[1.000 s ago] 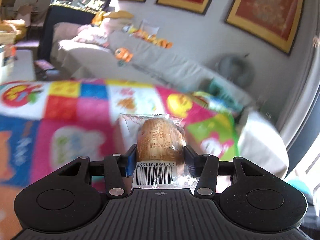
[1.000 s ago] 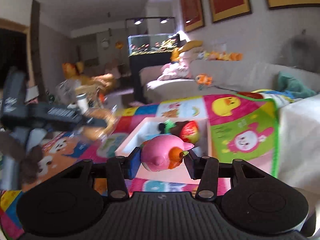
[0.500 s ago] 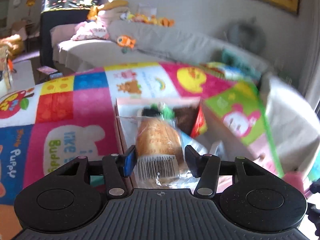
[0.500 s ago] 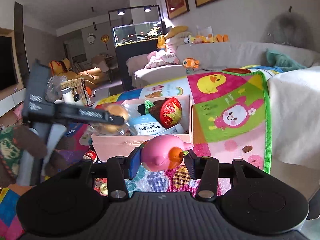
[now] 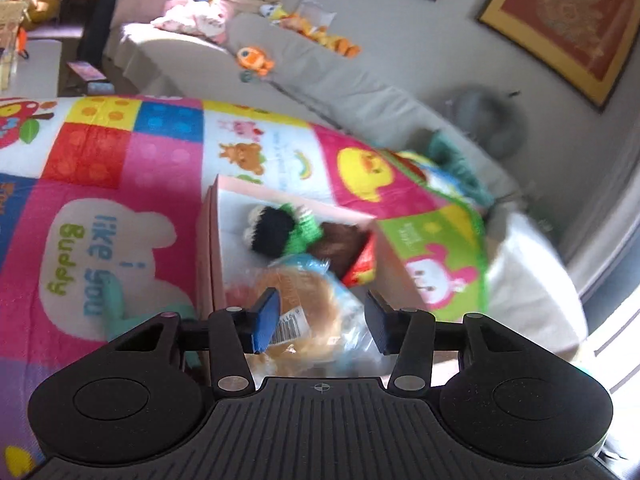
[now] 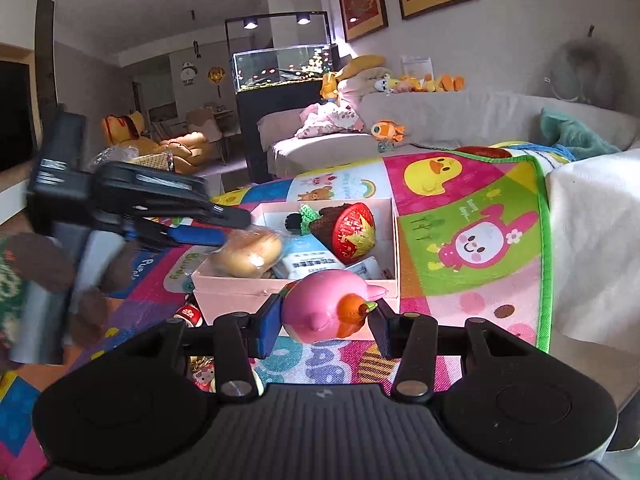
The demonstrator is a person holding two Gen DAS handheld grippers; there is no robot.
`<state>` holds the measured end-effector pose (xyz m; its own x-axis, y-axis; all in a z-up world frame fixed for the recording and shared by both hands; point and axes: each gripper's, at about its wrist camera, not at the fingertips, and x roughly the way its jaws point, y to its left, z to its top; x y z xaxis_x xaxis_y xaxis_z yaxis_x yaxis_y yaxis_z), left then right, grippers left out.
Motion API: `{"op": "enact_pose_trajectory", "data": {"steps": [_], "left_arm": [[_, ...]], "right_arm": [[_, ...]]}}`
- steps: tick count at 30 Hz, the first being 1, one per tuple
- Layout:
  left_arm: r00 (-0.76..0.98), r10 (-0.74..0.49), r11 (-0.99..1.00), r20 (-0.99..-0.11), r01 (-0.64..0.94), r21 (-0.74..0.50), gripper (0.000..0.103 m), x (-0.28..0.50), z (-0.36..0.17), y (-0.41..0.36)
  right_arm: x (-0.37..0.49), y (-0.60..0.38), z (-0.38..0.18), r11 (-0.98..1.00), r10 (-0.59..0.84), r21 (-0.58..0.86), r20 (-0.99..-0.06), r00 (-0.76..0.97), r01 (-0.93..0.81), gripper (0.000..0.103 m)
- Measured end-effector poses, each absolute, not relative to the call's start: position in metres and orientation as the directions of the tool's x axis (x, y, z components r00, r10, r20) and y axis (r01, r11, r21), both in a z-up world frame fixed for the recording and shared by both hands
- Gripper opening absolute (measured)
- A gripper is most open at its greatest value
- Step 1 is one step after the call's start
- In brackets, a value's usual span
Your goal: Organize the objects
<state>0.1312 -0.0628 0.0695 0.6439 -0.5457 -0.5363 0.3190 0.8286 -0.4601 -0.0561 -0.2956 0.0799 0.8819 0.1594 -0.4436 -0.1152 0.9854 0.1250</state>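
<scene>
A pink box stands on the colourful play mat. A wrapped bread roll lies in its near corner. My left gripper hovers over the roll with its jaws closing. The roll sits low between them, and a gap shows at the right pad. The right wrist view shows the left gripper at the roll from the side. My right gripper is shut on a pink squishy toy with an orange beak, just in front of the box.
The box also holds a green and black knitted toy, a red foil-wrapped item and a white and blue packet. Small toys lie by its near left corner. A white cloth covers the right, with a grey sofa behind.
The left gripper swung over the box and sank. The roll went from pinched upright to lying in the box. The right gripper, still holding the pink toy, dropped slightly in front of the box.
</scene>
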Motion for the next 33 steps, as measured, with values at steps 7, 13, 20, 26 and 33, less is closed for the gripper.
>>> {"op": "enact_pose_trajectory", "data": {"steps": [7, 13, 20, 26, 33], "left_arm": [[0.661, -0.6, 0.772, -0.45, 0.329, -0.544, 0.047, 0.112, 0.071, -0.029], [0.781, -0.519, 0.824, -0.349, 0.348, -0.448, 0.047, 0.031, 0.073, 0.043], [0.813, -0.411, 0.849, -0.413, 0.176, -0.499, 0.047, -0.002, 0.03, 0.104], [0.805, -0.401, 0.85, -0.437, 0.149, -0.506, 0.047, 0.006, 0.029, 0.124], [0.737, -0.479, 0.83, -0.477, 0.203, -0.52, 0.047, 0.056, 0.035, 0.09]], "right_arm": [[-0.06, -0.301, 0.094, 0.992, 0.117, 0.092, -0.458, 0.881, -0.084, 0.046], [-0.025, -0.289, 0.12, 0.984, 0.172, 0.125, -0.452, 0.875, -0.129, 0.046], [0.082, -0.253, 0.173, 0.971, 0.204, 0.198, -0.418, 0.885, -0.13, 0.052], [0.109, -0.249, 0.164, 0.976, 0.167, 0.204, -0.49, 0.855, -0.074, 0.071], [0.036, -0.251, 0.108, 0.995, 0.091, 0.023, -0.541, 0.836, -0.093, 0.076]]}}
